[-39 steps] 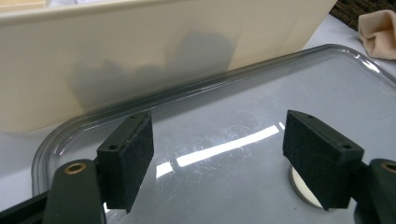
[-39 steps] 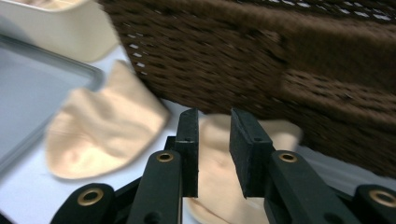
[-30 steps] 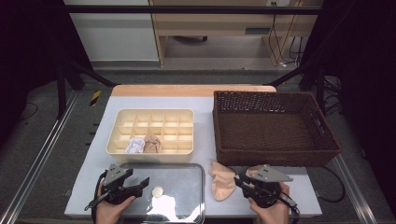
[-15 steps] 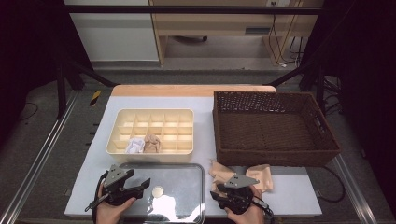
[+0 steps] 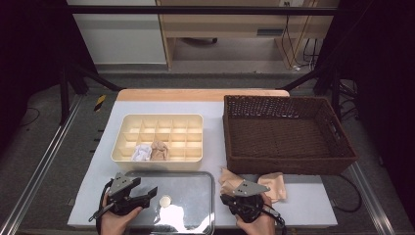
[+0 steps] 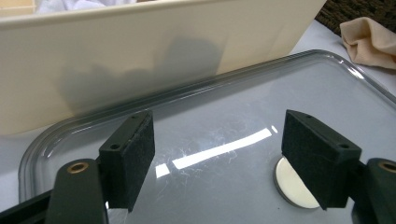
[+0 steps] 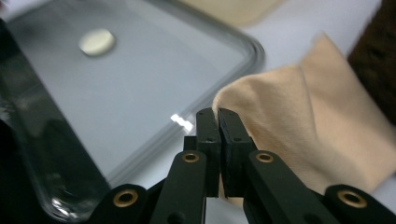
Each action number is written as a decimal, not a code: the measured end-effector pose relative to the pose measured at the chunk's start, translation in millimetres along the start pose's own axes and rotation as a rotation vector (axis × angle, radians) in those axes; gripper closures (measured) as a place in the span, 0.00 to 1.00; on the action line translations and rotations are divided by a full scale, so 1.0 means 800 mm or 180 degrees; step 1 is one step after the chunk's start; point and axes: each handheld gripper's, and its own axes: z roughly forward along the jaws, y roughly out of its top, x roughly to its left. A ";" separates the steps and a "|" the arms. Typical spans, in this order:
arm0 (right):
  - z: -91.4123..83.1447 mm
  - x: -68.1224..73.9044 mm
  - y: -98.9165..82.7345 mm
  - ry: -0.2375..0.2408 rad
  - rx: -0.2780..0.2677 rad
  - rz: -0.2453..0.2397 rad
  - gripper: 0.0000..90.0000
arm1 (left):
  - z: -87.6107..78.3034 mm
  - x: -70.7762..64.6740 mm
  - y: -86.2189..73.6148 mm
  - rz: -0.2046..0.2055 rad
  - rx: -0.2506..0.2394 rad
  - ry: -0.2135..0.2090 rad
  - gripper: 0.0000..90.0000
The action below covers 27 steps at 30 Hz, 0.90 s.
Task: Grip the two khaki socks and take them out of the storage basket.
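White desk [image 5: 303, 205], dark room behind. My right tongs [image 7: 217, 116] have slid left from the desk's right end and just snapped together; they now pinch an edge of the beige cloth [image 7: 299, 126], which lies crumpled between wicker basket [image 5: 288, 132] and tray [image 5: 208, 196]. Grip looks secure, so a lift should follow. Left tongs [image 6: 217, 149] hang spread over the glossy metal tray, unmoved. Cloth is soft and matte; cream plastic organizer [image 5: 159, 137] has rigid cells.
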 end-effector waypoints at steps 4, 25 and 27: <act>0.003 0.016 0.024 0.0243 -0.0094 0.0013 0.98 | -0.001 0.000 0.000 0.0002 -0.0005 -0.0008 0.28; 0.063 0.044 0.051 0.0599 0.0033 0.0106 0.76 | -0.004 -0.012 0.006 -0.0010 -0.0081 -0.0126 0.33; 0.039 0.026 0.055 0.0500 -0.0148 0.0149 0.79 | -0.005 -0.020 0.009 0.0019 -0.0068 -0.0198 0.39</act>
